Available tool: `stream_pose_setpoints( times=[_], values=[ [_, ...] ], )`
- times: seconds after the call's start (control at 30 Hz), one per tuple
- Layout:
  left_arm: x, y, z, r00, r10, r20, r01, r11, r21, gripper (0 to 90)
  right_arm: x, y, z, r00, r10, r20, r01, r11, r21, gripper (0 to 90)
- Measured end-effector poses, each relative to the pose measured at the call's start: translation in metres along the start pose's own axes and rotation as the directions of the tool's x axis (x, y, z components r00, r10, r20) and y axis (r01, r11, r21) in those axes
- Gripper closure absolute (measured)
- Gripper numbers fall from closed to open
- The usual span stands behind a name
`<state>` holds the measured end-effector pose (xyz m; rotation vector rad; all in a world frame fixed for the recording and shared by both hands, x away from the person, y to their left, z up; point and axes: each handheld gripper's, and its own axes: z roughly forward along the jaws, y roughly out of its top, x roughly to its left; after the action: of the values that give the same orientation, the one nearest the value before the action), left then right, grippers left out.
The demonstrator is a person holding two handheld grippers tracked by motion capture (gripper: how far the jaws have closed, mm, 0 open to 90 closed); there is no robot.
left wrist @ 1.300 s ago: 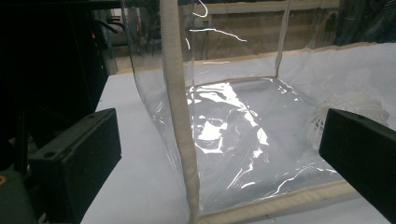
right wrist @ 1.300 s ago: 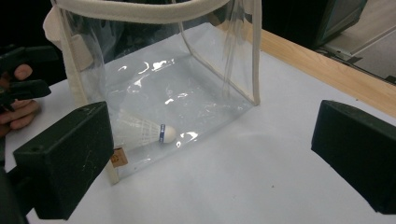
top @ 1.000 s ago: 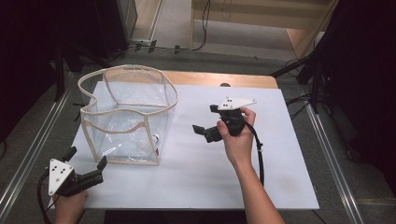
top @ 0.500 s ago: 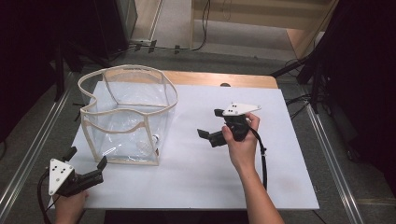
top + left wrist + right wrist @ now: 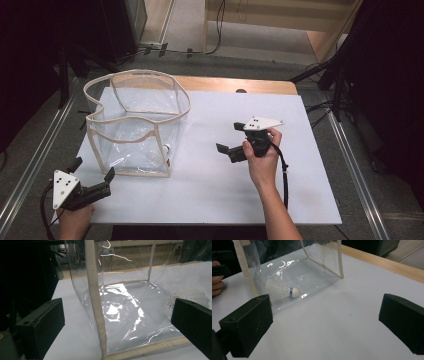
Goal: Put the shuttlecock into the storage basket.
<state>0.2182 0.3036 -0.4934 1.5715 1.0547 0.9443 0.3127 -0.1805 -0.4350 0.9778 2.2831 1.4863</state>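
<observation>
Left gripper [image 5: 92, 181]: I read its jaws wide apart, holding nothing, at the near left table [image 5: 225, 200] corner, just short of the bag.
Right gripper [image 5: 226, 137]: jaws spread wide, empty, right of centre, aimed left at the bag, apart from it.
Clear bag [image 5: 135, 125]: upright on the table's left side, mouth open.
Shuttlecock [image 5: 283, 291]: lying inside the bag on its floor, near the right-hand wall.
</observation>
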Motion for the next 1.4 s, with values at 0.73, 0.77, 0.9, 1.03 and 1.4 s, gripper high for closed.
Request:
stream_pose_setpoints(
  times=[0.73, 0.77, 0.9, 1.03, 1.4],
  values=[
    [0.0, 0.0, 0.0, 1.0, 0.003, -0.001, -0.003, 1.0, 0.001, 0.0, -0.012, -0.033, -0.017, 0.998, 0.042, 0.047, -0.042, 0.9991, 0.005, 0.0],
    [0.0, 0.0, 0.0, 1.0, 0.003, -0.001, -0.003, 1.0, 0.001, 0.0, -0.013, -0.034, -0.017, 0.9978, 0.044, 0.049, -0.045, 0.999, 0.009, 0.0],
    [0.0, 0.0, 0.0, 1.0, 0.003, 0.0, -0.003, 1.0, 0.001, 0.0, -0.015, -0.04, -0.02, 0.9967, 0.052, 0.061, -0.053, 0.9984, 0.016, 0.0],
    [-0.001, 0.0, 0.0, 1.0, 0.001, -0.001, -0.001, 1.0, -0.001, 0.0, -0.016, -0.045, -0.023, 0.9956, 0.061, 0.071, -0.062, 0.998, 0.013, 0.0],
    [0.0, 0.0, 0.0, 1.0, 0.006, 0.0, -0.006, 1.0, 0.0, 0.0, -0.021, -0.059, -0.036, 0.9923, 0.081, 0.094, -0.082, 0.9966, 0.007, 0.0]
  ],
)
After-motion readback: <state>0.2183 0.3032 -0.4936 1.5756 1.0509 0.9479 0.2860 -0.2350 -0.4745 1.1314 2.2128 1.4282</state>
